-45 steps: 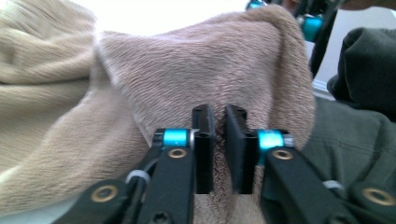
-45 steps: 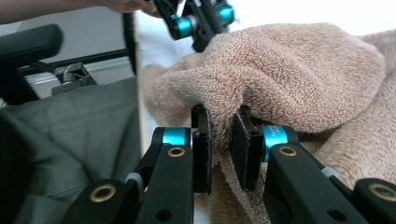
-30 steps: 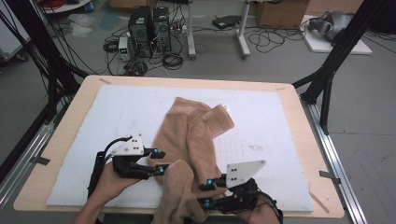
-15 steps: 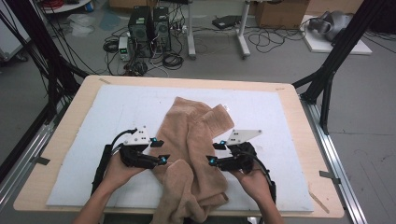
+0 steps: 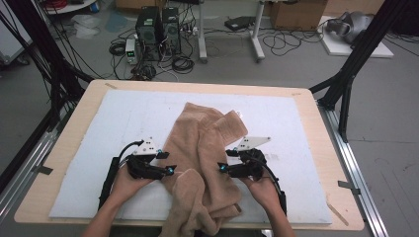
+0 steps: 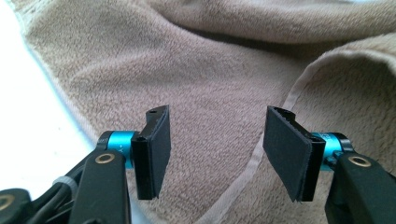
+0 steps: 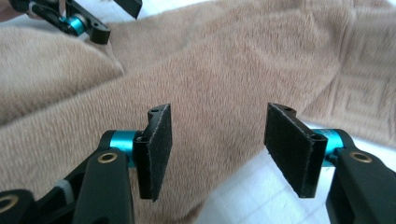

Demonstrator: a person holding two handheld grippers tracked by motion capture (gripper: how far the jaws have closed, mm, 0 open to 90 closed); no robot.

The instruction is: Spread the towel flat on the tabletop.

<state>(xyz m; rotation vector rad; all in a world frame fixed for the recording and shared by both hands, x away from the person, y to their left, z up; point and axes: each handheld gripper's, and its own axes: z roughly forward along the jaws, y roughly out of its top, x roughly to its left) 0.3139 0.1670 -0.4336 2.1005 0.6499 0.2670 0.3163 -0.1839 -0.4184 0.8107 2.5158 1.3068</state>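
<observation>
towel (image 5: 205,148): tan, rumpled, mid tabletop (image 5: 79,123), spills over near edge
feel: soft, limp, light; will sag
grab: hemmed edge
left claw (image 5: 169,170): just opening, empty
right claw (image 5: 223,168): same, over towel

Both grippers (image 5: 169,170) (image 5: 223,168) released the towel (image 5: 207,148), fingers (image 6: 156,149) opening.

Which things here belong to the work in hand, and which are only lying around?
Part of the work:
- tan towel, crumpled on the white mat
- left gripper, jaws open at the towel's left edge
- right gripper, jaws open at its right edge

Lying about:
- computer towers on the floor
- cables
- cardboard box
</observation>
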